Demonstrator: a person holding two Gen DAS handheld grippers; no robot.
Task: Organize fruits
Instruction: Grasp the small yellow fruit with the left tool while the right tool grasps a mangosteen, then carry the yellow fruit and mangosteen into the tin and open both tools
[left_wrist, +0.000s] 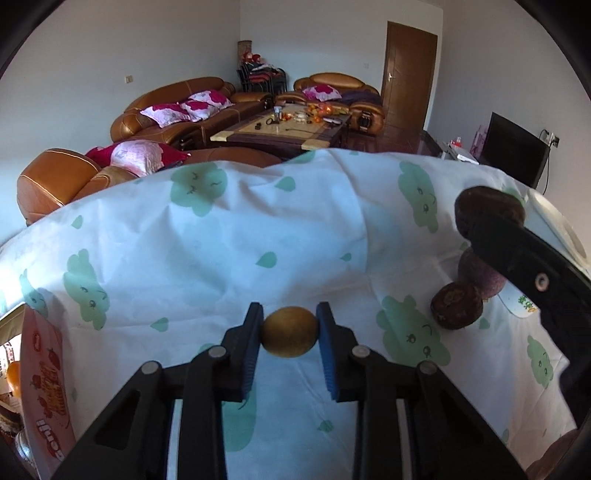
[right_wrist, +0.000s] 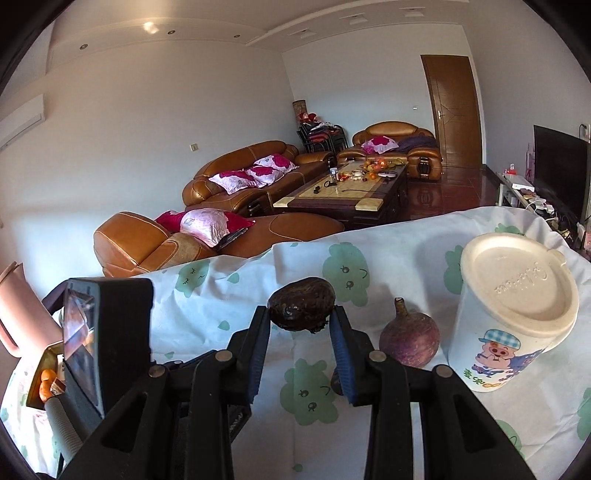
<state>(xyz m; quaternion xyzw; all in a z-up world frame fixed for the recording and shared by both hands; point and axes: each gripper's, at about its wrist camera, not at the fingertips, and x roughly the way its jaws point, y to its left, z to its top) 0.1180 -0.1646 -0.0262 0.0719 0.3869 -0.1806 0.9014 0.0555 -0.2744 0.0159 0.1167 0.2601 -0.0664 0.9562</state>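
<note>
1. Left tool (left_wrist: 290, 329) is clamped on a small yellow-brown fruit (left_wrist: 290, 332), pads on its two sides, held just over the cloth-covered tabletop (left_wrist: 184, 258).
2. Right tool (right_wrist: 301, 325) is clamped on a dark wrinkled fruit (right_wrist: 302, 303), lifted above the cloth. Grip sits low on the fruit and most of it bulges above the pads, so it looks marginal.
3. Still on the cloth: a purple fruit (right_wrist: 409, 340) just beside the upturned white cup (right_wrist: 513, 314), and a brown fruit (left_wrist: 457, 306) touching the purple one, as seen in the left view.
4. My read: both tools are mid-carry and the fruits want grouping. No tray or bowl shows, so the target spot is a guess; the cluster by the cup seems likely.
5. To do it well: keep squeeze steady, lower until the fruit touches cloth before releasing. Round fruit on wrinkled cloth will roll, so set it in a fold or against its neighbours.
6. Room: wide bare cloth in the middle and left. The right side is crowded by cup, two fruits and the right tool's body.
7. Edges: the far cloth edge drops off toward the sofa (right_wrist: 147, 243); a snack box (left_wrist: 46, 384) sits at the left edge. Keep releases away from both.
8. Tools sit close side by side; move one at a time to avoid a clash.
</note>
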